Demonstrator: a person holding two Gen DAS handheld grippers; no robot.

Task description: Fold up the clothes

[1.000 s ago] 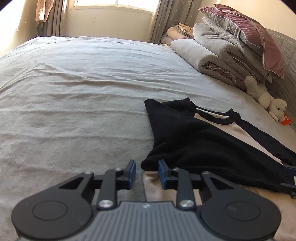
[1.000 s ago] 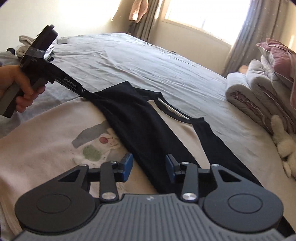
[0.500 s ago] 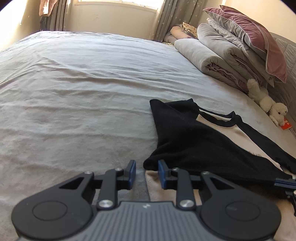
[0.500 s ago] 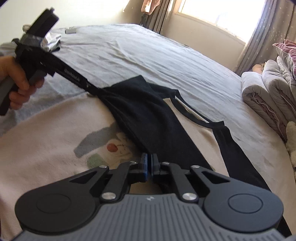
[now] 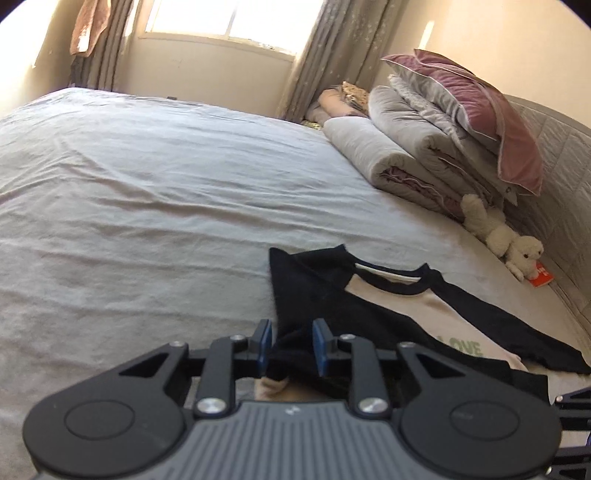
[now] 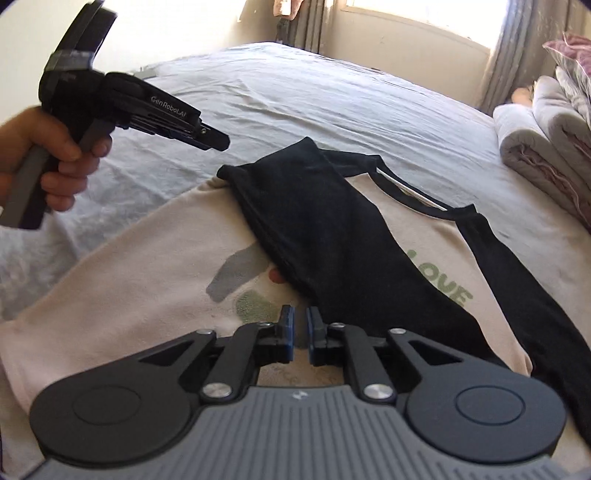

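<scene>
Shirt (image 6: pixel 155 258), cream body with black sleeves, lay flat on the grey bed (image 5: pixel 129 192), one sleeve (image 6: pixel 314 229) folded across the chest print. Left gripper (image 5: pixel 288 347) was lifted clear of the cloth, fingers parted, holding nothing. Right gripper (image 6: pixel 298 334) sat low over the shirt front, fingers nearly together with a narrow gap, nothing between them. Rolled quilts (image 5: pixel 399 155), a pink pillow (image 5: pixel 480 110) and a white plush toy (image 5: pixel 498 232) lined the headboard side. Curtained window (image 5: pixel 221 22) beyond.
</scene>
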